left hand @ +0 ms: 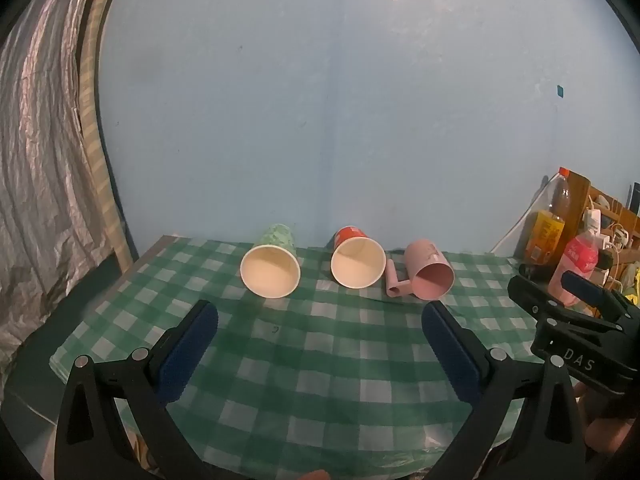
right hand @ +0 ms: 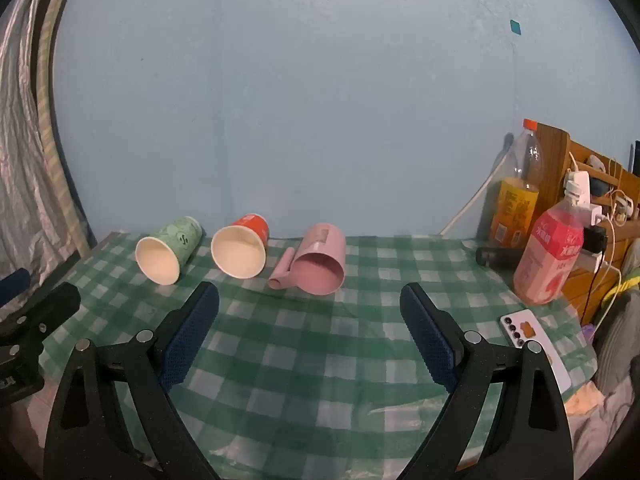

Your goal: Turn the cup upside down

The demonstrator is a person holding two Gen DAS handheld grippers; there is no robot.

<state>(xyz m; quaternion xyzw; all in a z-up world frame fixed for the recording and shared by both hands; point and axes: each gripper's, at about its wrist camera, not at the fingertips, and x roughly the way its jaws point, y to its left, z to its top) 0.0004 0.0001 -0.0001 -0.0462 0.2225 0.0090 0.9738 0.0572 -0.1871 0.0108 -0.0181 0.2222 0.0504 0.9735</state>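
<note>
Three cups lie on their sides at the back of the green checked tablecloth, mouths toward me. A green paper cup is on the left, a red paper cup in the middle, and a pink plastic mug with a handle on the right. My left gripper is open and empty, short of the cups. My right gripper is open and empty, just in front of the pink mug. It also shows at the right edge of the left wrist view.
Two drink bottles stand at the table's right back corner beside a wooden shelf with cables. A phone lies near the right edge. A silver curtain hangs at the left. A blue wall is behind.
</note>
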